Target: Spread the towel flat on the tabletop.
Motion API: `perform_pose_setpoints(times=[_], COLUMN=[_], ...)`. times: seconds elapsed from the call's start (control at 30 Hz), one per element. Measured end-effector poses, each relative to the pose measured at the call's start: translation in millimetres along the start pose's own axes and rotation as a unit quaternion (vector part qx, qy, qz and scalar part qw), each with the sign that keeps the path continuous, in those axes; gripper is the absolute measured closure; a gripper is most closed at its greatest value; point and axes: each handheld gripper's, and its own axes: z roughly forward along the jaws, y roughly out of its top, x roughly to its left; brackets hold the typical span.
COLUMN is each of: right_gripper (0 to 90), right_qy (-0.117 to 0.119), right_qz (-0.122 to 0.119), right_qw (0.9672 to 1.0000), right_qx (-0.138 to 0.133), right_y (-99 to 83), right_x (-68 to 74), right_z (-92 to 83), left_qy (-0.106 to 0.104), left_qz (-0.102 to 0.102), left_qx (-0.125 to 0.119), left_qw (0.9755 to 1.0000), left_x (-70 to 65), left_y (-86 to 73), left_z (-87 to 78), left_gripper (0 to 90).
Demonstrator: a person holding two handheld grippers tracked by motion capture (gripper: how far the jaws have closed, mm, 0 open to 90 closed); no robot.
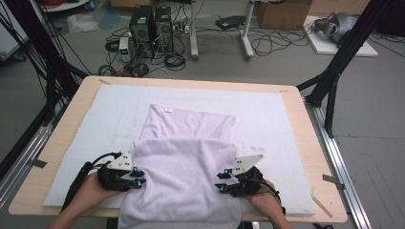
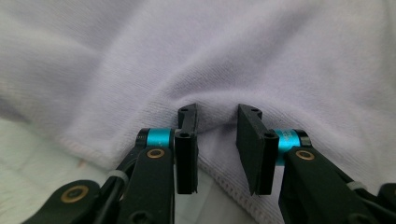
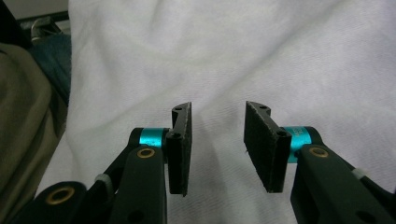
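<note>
towel (image 1: 184,176) lies between left tongs (image 1: 139,177) and right tongs (image 1: 222,182)

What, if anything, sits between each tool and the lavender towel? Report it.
Nothing visible does. The left tool has its jaws apart with a fold of the towel's hemmed edge bulging between them. The right tool, jaws also apart, hangs directly over the bare cloth. Both flank the towel on the white mat.

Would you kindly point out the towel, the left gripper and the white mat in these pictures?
towel (image 1: 184,179): high view, middle of the folded upper layer.
left gripper (image 2: 217,140): left gripper view, midway between its jaws, over the towel's hem.
white mat (image 1: 267,107): high view, bare part right of the towel.
</note>
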Motion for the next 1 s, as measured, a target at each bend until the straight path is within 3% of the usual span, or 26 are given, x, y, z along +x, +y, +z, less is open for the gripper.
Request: perform_pose_setpoints(times=[0.07, 0.13, 0.17, 0.27, 0.37, 0.43, 0.5, 0.57, 0.67, 0.7, 0.77, 0.8, 0.87, 1.0], right_gripper=[60.7, 60.2, 60.2, 60.0, 59.7, 59.8, 59.7, 59.4, 59.5, 59.9, 66.0, 72.7, 83.8, 87.5], right_qy=[-0.001, 0.001, 0.0, -0.002, -0.005, -0.005, -0.002, 0.007, 0.014, 0.016, 0.014, 0.016, 0.028, 0.046], right_qz=[-0.003, -0.002, -0.002, -0.002, -0.002, -0.002, -0.002, -0.003, -0.011, -0.012, -0.007, -0.007, -0.006, -0.003], right_qw=[0.9999, 0.9997, 0.9996, 0.9997, 0.9997, 0.9998, 0.9999, 0.9999, 0.9995, 0.9994, 0.9996, 0.9997, 0.9994, 0.9987], right_qx=[0.014, 0.025, 0.027, 0.026, 0.023, 0.019, 0.011, 0.012, 0.025, 0.029, 0.022, 0.019, 0.019, 0.022], right_y=[-1.5, -2.8, -3.0, -3.3, -3.6, -2.8, -1.0, 0.5, 0.0, -1.1, -3.2, -3.8, -4.3, -5.5], right_x=[-0.1, -1.0, -1.1, -1.4, -0.8, -0.2, 1.0, 3.5, 6.3, 6.5, 6.7, 5.9, 4.1, 6.4], right_z=[2.8, 5.9, 6.9, 6.0, 3.2, 1.3, 1.4, 3.0, 7.2, 9.1, 9.4, 9.1, 9.0, 7.1], left_qy=[0.007, 0.006, 0.008, 0.007, 0.006, 0.008, 0.001, -0.009, -0.022, -0.026, -0.025, -0.023, -0.021, -0.042], left_qz=[-0.004, 0.004, 0.007, 0.006, -0.007, -0.008, 0.002, 0.018, 0.034, 0.035, 0.038, 0.036, 0.044, 0.045], left_qx=[0.001, 0.011, 0.015, 0.018, 0.0, -0.009, -0.02, -0.015, 0.005, 0.013, 0.003, 0.002, 0.006, 0.014], left_qw=[1.0, 0.9999, 0.9998, 0.9998, 1.0, 0.9999, 0.9998, 0.9997, 0.9992, 0.999, 0.999, 0.9991, 0.9988, 0.998], left_x=[-0.3, -1.1, -2.1, -6.1, -9.7, -11.8, -15.5, -18.9, -21.9, -22.2, -22.9, -24.1, -28.0, -38.6], left_y=[-0.8, -2.6, -4.1, -12.5, -20.4, -19.7, -15.3, -8.8, -3.2, -3.6, -6.3, -7.4, -9.1, -16.1], left_z=[-1.2, -5.3, -8.0, -21.4, -35.9, -39.7, -37.5, -29.3, -12.3, -6.8, -5.7, -6.3, -9.0, -18.3], left_gripper=[73.0, 86.6, 87.6, 88.0, 86.7, 74.3, 67.1, 63.1, 63.2, 68.8, 84.3, 87.0, 88.0, 88.1])
